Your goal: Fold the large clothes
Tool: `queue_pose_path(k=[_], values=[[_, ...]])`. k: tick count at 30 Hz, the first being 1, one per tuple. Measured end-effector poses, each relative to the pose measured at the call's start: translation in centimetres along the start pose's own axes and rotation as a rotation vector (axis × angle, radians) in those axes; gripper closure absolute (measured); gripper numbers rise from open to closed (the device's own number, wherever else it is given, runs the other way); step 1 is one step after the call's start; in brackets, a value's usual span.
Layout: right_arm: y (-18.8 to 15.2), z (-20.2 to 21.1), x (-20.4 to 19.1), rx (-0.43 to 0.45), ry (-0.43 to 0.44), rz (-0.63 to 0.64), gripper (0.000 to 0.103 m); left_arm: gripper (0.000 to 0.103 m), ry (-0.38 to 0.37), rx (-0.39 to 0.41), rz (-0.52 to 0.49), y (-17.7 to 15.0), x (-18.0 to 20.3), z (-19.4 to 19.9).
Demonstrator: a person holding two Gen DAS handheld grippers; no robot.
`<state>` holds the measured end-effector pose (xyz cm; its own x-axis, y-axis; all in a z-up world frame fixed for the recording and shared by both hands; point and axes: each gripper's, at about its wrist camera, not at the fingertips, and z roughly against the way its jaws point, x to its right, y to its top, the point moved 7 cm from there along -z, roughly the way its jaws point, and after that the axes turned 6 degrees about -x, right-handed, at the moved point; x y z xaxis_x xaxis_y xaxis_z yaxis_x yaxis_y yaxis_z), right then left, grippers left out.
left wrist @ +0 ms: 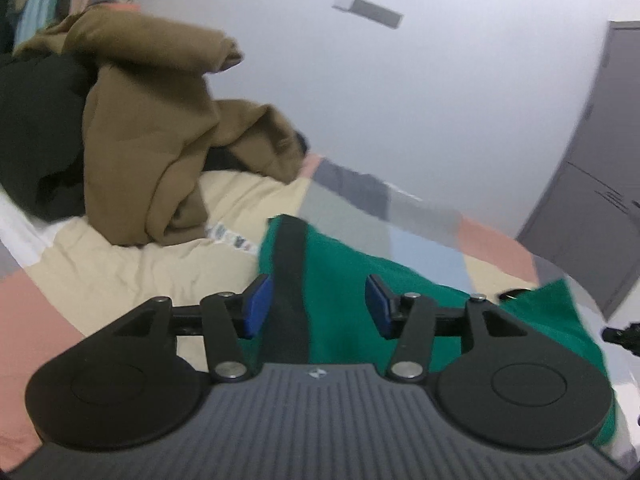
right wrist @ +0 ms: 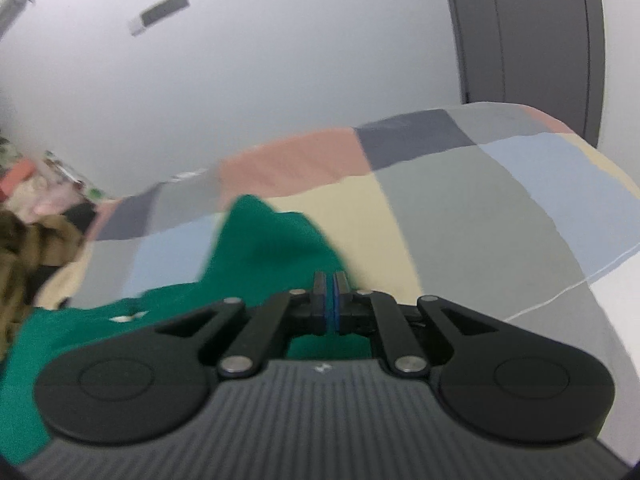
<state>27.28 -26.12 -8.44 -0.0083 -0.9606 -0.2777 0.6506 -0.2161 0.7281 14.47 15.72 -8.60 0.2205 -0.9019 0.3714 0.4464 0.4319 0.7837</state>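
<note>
I can read no writing; the small emblem on each hand-held gripper body is too blurred. My left hand-held gripper is released, jaws apart over the green garment and its dark stripe on the patchwork bed. My right hand-held gripper is clenched, the green cloth just beyond its tips; whether it pinches the cloth I cannot tell.

Clothes on patchwork bed

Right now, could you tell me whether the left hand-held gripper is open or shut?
Open: the left hand-held gripper has its blue pads standing well apart above the green garment, not pressing it.
</note>
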Motion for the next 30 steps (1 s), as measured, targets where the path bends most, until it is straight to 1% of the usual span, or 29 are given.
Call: queue_pose_path(k=[3, 5, 7, 8, 9, 10, 13, 16, 19, 21, 25, 30], values=[[-1.1, 2.5, -1.9, 0.012, 0.055, 0.005, 0.096, 0.046, -0.045, 0.0, -0.045, -1.2, 2.2, 2.4], [-2.2, 3.9, -3.3, 0.003, 0.101, 0.013, 0.096, 0.046, -0.074, -0.023, -0.085, -2.4, 3.7, 3.3], [-3.7, 5.3, -5.1, -0.008, 0.14, 0.026, 0.09, 0.045, -0.106, -0.038, -0.123, -3.6, 5.2, 4.0], [-4.3, 5.9, -5.8, -0.013, 0.157, 0.036, 0.077, 0.045, -0.116, -0.043, -0.144, -4.0, 5.9, 4.3], [-5.0, 6.2, -6.6, -0.018, 0.181, 0.05, 0.059, 0.045, -0.124, -0.047, -0.162, -4.4, 6.7, 4.4], [-5.8, 6.5, -7.3, -0.02, 0.206, 0.067, 0.052, 0.045, -0.134, -0.052, -0.176, -4.7, 7.2, 4.4], [-7.5, 7.1, -9.2, -0.035, 0.255, 0.115, 0.053, 0.045, -0.147, -0.068, -0.205, -5.6, 8.6, 4.0], [-8.8, 6.9, -10.4, -0.066, 0.294, 0.124, 0.053, 0.045, -0.143, -0.101, -0.23, -6.8, 9.1, 3.1], [-9.6, 6.4, -11.2, -0.079, 0.282, 0.166, 0.053, 0.046, -0.118, -0.125, -0.266, -7.8, 9.4, 2.3], [-10.3, 5.4, -11.3, -0.108, 0.261, 0.176, 0.055, 0.046, -0.105, -0.134, -0.276, -8.4, 9.4, 2.0], [-11.9, 3.2, -11.4, -0.164, 0.251, 0.17, 0.055, 0.046, -0.089, -0.171, -0.289, -9.3, 9.4, 1.2], [-12.5, 2.3, -11.1, -0.182, 0.258, 0.145, 0.055, 0.046, -0.071, -0.206, -0.293, -10.1, 9.1, 0.3]])
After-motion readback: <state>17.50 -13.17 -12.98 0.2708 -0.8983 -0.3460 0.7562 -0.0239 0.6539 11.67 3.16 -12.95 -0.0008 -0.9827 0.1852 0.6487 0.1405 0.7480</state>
